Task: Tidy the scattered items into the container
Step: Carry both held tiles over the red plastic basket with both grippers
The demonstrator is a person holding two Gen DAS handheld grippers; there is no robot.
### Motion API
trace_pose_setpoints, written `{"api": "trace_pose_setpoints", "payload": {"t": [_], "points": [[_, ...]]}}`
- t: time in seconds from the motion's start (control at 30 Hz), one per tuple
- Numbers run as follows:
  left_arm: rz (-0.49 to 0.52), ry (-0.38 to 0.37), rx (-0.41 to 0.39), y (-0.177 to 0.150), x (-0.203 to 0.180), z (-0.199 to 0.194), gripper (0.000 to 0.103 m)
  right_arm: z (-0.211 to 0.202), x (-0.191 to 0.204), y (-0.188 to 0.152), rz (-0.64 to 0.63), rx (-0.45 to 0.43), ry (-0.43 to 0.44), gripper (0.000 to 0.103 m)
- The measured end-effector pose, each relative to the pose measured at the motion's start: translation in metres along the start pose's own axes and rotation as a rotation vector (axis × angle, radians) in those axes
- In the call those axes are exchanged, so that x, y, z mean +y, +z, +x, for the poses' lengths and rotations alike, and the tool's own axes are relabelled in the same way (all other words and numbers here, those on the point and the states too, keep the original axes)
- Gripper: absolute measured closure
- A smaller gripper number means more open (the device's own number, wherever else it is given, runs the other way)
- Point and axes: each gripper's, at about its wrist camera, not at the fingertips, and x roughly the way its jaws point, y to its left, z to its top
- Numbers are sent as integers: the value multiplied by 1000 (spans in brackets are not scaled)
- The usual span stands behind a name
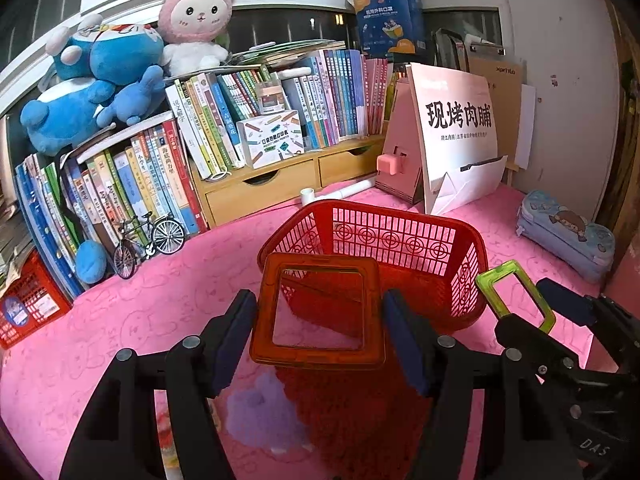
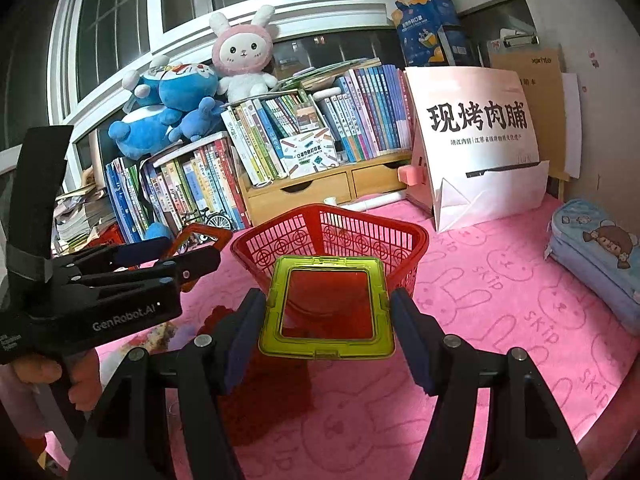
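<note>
Left gripper (image 1: 320,328) clamps an orange square frame (image 1: 318,354) by its sides, near the red basket (image 1: 400,236) on the pink cloth (image 1: 160,300); right gripper (image 2: 326,318) likewise pinches a green square frame (image 2: 326,346) before the basket's rim.

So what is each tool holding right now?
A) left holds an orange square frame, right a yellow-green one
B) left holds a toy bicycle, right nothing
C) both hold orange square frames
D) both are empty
A: the left tool clamps an orange square frame, the right tool a yellow-green square frame, both near the red basket.
</note>
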Motion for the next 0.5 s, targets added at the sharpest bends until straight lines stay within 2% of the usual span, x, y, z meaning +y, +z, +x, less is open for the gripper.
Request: {"api": "trace_pose_setpoints", "payload": {"t": [0.5], "points": [[4,1,-2,12,-2,25,36,15,-13,5,49,-17,-3,38]]}}
